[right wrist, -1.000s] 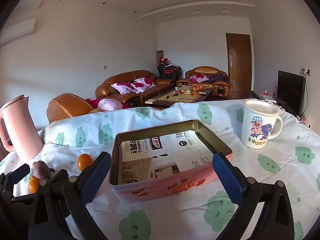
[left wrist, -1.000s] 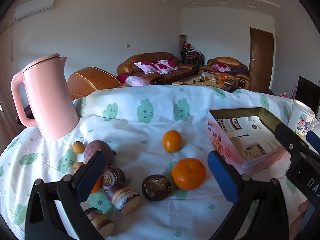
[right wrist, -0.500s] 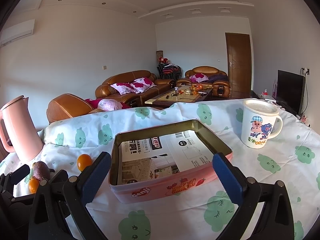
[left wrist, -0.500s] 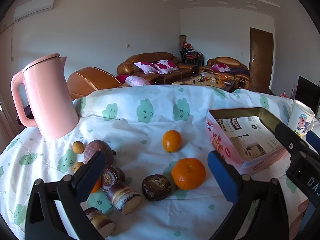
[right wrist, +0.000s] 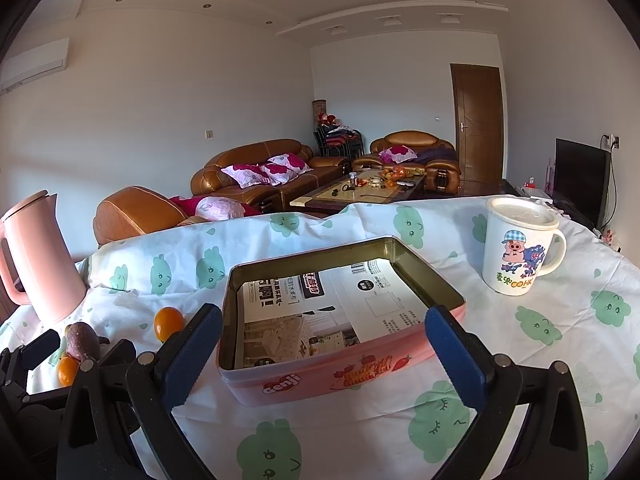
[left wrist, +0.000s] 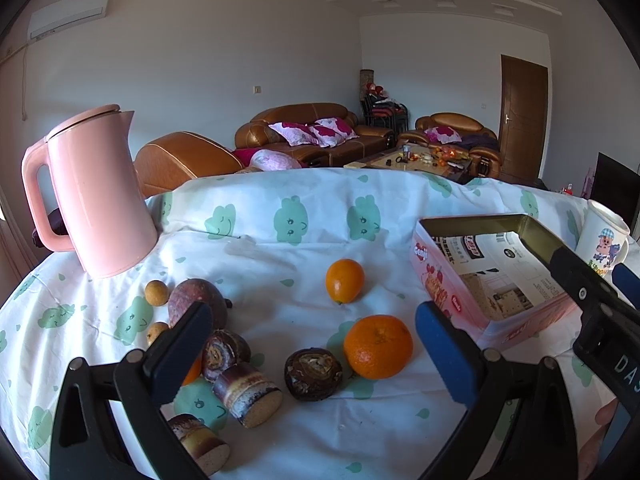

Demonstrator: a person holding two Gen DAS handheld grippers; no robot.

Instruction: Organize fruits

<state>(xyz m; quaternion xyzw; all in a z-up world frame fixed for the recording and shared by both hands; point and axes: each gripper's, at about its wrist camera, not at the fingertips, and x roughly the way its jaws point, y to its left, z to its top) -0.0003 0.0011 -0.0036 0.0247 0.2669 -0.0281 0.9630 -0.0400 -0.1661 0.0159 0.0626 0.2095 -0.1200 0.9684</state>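
Note:
In the left wrist view my left gripper (left wrist: pixel 316 350) stands open over a scatter of fruit on the tablecloth. A large orange (left wrist: pixel 378 346) lies between its fingers, with a brown water chestnut (left wrist: pixel 313 374) beside it and a smaller orange (left wrist: pixel 344 281) farther back. Cut sugarcane pieces (left wrist: pixel 246 394), a purple passion fruit (left wrist: pixel 198 300) and small longans (left wrist: pixel 156 293) lie to the left. The pink tin (right wrist: pixel 340 312), lined with printed paper, holds no fruit. My right gripper (right wrist: pixel 324 354) is open just in front of the tin.
A pink kettle (left wrist: pixel 96 192) stands at the back left of the table. A white cartoon mug (right wrist: pixel 518 246) stands right of the tin. The table wears a white cloth with green cloud prints (left wrist: pixel 288 220). Sofas and a coffee table lie beyond.

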